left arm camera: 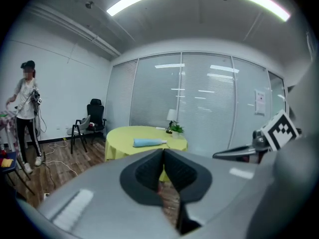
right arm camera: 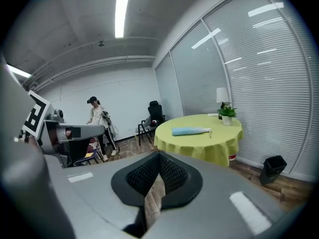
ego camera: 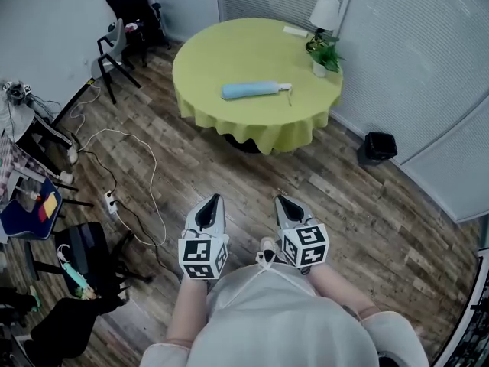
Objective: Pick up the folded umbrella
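Observation:
The folded umbrella (ego camera: 252, 90) is light blue with a white handle end. It lies flat on a round table draped in a yellow-green cloth (ego camera: 221, 56), well ahead of me across the wooden floor. My left gripper (ego camera: 212, 199) and right gripper (ego camera: 281, 199) hang side by side close to my body, both pointing at the table, both shut with nothing in them. In the left gripper view the umbrella (left arm camera: 148, 142) lies beyond the closed jaws of the left gripper (left arm camera: 163, 151). In the right gripper view the umbrella (right arm camera: 189, 131) sits above the closed right gripper (right arm camera: 159, 154).
A white lamp (ego camera: 325, 12) and a potted plant (ego camera: 324, 54) stand at the table's far right edge. A black bin (ego camera: 377, 147) sits by the glass wall. Chairs (ego camera: 114, 52), cables and a power strip (ego camera: 111, 202) lie to the left. A person (left arm camera: 25, 113) stands at far left.

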The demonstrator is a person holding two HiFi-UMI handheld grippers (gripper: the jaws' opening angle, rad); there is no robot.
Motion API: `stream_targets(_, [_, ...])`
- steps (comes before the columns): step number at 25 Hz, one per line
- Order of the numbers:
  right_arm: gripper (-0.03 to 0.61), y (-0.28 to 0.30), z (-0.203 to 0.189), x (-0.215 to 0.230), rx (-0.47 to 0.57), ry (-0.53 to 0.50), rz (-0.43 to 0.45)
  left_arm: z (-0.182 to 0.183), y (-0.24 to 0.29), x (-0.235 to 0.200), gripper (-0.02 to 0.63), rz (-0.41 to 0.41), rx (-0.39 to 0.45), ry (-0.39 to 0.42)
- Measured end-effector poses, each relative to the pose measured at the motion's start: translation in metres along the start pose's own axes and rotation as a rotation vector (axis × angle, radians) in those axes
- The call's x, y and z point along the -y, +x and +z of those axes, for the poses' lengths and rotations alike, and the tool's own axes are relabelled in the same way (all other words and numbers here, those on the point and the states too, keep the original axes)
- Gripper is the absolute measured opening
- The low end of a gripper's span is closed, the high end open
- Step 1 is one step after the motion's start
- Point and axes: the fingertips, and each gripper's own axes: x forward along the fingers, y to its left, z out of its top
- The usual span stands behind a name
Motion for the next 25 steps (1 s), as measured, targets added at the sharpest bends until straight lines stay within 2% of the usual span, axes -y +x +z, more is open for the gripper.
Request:
stream_targets(4, [0.000,0.036,0.022,0.055,-0.010,-0.009,0.003,0.015,0.071,0.013,0.006,-0.017,-0.013,0.015])
stream_targets(7, [-0.001,0.059,0.034,0.085,-0.025,-0.029,0.017,0.025,0.115,0.016,0.006,-0.001,-0.022,0.020])
stream_targets(17, [0.000,0.121,0.051,0.143,-0.071,-0.016,0.053,0.026,0.204,0.011,0.006,0.027,-0.089,-0.009])
stream_targets(25, [-0.002,0.193,0.077,0.181,-0.060,0.010,-0.005,0.043,0.294,-0.022,0.006,-0.026,-0.100,0.016])
